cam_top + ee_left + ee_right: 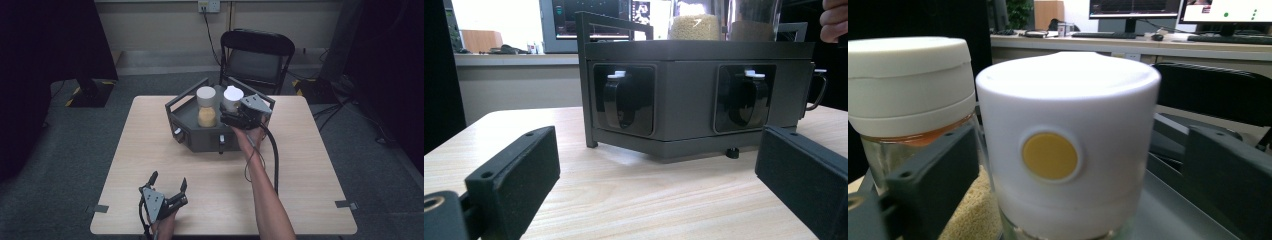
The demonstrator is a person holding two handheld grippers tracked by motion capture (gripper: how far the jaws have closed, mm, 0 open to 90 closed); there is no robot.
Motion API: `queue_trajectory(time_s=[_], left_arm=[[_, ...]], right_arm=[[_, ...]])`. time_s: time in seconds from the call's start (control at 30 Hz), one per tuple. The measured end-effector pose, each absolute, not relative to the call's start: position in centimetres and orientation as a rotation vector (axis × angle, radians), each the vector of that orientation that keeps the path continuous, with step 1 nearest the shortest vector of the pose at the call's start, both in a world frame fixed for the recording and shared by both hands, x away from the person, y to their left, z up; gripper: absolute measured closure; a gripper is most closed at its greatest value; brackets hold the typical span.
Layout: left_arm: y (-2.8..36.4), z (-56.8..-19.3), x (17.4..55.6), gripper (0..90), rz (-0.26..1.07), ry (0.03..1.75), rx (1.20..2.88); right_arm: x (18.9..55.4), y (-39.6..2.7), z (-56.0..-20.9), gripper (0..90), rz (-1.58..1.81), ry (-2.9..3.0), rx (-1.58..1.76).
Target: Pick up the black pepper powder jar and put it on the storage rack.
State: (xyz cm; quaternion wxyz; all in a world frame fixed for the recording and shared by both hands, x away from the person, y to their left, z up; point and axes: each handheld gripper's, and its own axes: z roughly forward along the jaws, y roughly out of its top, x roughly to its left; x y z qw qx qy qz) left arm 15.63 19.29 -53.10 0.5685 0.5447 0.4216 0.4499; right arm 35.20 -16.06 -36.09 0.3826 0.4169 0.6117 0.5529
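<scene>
At a pale wooden table (150, 150), a person's right gripper (239, 119) reaches to the dark grey tray-topped rack (197, 134) and sits at a white-lidded jar (233, 98), its jaws standing apart on either side of the lid without pressing on it (the right gripper view shows clear gaps between each black jaw and the lid, which bears a round yellow dot (1050, 155)). The jar stands on the rack's top at about one o'clock from the table's centre, just beside a second white-lidded jar (206, 106) holding tan grains, which lies at its nine o'clock. The left gripper (167, 192) rests near the table's six o'clock edge, well apart from the rack, its jaws spread wide with nothing between them. A black folding chair (257, 55) stands beyond the table at twelve o'clock.
</scene>
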Motion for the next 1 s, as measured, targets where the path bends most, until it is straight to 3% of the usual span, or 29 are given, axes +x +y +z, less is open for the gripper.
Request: queue_trajectory(time_s=[1.0], left_arm=[[19.3,-53.1,15.6,3.3,1.057,0.989,1.278]], right_arm=[[30.4,-17.2,-37.9,0.0,1.471,1.445,1.031]])
